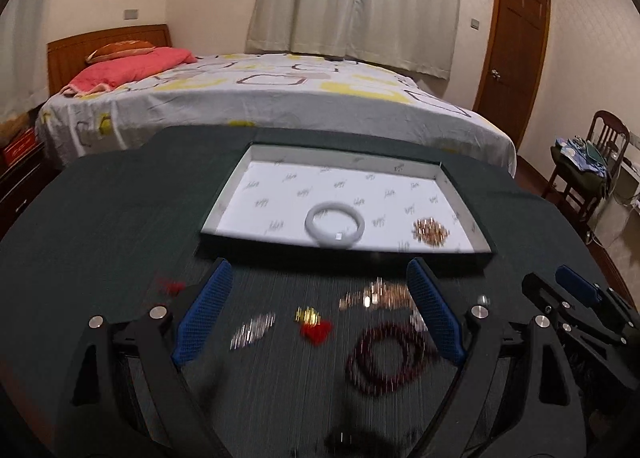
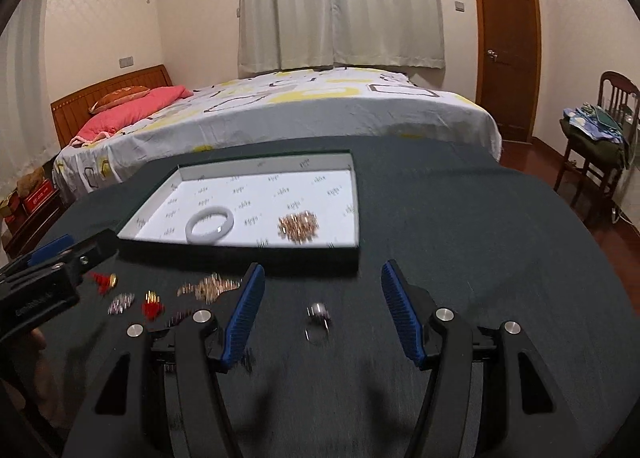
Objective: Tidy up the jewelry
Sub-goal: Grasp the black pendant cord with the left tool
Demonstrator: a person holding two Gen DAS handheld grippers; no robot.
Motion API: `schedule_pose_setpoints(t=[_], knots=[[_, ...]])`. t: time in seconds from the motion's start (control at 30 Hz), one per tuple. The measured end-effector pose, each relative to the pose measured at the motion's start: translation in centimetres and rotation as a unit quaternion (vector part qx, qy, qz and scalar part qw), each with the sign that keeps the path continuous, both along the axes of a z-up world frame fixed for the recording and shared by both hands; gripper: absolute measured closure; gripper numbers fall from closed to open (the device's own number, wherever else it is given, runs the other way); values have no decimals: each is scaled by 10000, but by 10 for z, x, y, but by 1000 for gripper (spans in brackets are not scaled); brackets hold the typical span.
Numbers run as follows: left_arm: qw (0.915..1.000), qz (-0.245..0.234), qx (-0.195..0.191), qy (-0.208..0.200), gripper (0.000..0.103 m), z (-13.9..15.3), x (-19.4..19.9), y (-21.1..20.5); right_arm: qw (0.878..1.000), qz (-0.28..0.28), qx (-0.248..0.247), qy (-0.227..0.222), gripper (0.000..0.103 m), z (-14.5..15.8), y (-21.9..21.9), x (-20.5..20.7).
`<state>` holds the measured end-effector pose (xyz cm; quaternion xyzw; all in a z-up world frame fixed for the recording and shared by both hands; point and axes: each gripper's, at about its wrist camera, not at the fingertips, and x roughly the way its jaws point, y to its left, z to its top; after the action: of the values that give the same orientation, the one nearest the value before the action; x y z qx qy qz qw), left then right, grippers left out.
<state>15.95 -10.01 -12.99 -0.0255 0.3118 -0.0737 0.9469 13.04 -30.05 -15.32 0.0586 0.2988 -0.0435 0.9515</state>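
Note:
A shallow white-lined box (image 1: 224, 194) (image 2: 354, 194) lies on the dark table, holding a pale bangle (image 1: 335, 225) (image 2: 211, 225) and a gold chain heap (image 1: 431, 233) (image 2: 299, 227). In front of the box loose pieces lie on the cloth: a dark red bead bracelet (image 1: 384, 358), a red-and-gold earring (image 1: 314, 324) (image 2: 152, 307), a silvery piece (image 1: 252, 330) (image 2: 121, 304), a rose-gold chain (image 1: 376, 296) (image 2: 210, 287), another red earring (image 2: 105, 282). My left gripper (image 1: 320, 318) hangs open above them, nothing between its pads. My right gripper (image 2: 322, 318) is open over a silver ring (image 2: 319, 316).
The dark cloth table (image 2: 460, 238) curves away to the right. Behind it stands a bed (image 1: 280, 98) with a patterned sheet and pink pillow. A wooden door (image 2: 506, 38) and a chair (image 2: 600, 138) piled with clothes are at the right.

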Motion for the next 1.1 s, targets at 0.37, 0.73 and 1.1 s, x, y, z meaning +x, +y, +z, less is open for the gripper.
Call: schedule_pose_setpoints(t=[0.37,0.73,1.1], knots=[[9998,67,124,173,16,-29,-51,-1,9999,-87,-68,0,43,-19,1,-48],[9988,-86,201,432,17,-59,-62,-11,9999,-70,-97,88,43,-36,5,-66],[9961,-170,228,830,44,-78,-55,-7,9999,-46,-41,135,43,-39,6,-67]])
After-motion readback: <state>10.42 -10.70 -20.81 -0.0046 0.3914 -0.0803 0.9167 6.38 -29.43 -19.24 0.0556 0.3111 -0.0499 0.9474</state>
